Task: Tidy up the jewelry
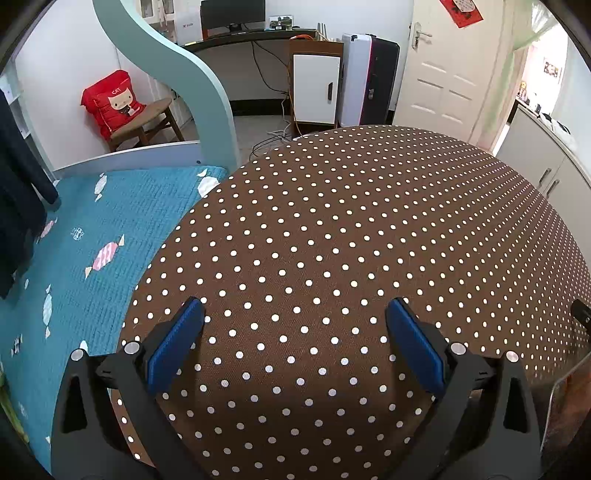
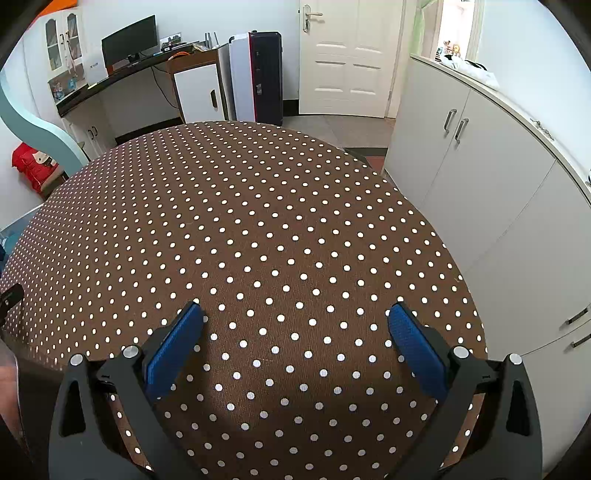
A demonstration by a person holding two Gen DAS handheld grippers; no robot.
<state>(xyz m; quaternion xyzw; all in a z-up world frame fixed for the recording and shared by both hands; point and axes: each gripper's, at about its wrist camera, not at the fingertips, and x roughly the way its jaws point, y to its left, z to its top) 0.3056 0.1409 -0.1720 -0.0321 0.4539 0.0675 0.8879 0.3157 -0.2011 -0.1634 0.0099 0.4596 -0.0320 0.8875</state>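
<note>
No jewelry shows in either view. My left gripper (image 1: 295, 310) hangs open over a table (image 1: 351, 221) covered in brown cloth with white dots; its blue pads (image 1: 177, 343) have nothing between them. My right gripper (image 2: 295, 314) is also open above the same table (image 2: 240, 203), blue pads (image 2: 417, 350) wide apart and empty. A dark tip of the right gripper (image 1: 581, 314) peeks in at the right edge of the left wrist view, and a dark tip of the left gripper (image 2: 11, 295) at the left edge of the right wrist view.
A bed with a teal candy-print cover (image 1: 92, 258) lies left of the table. White cabinets (image 2: 498, 203) stand close on the right. Beyond are a stool with a red cushion (image 1: 110, 103), a desk with a monitor (image 1: 232, 14), a suitcase (image 1: 369, 77) and a white door (image 2: 347, 55).
</note>
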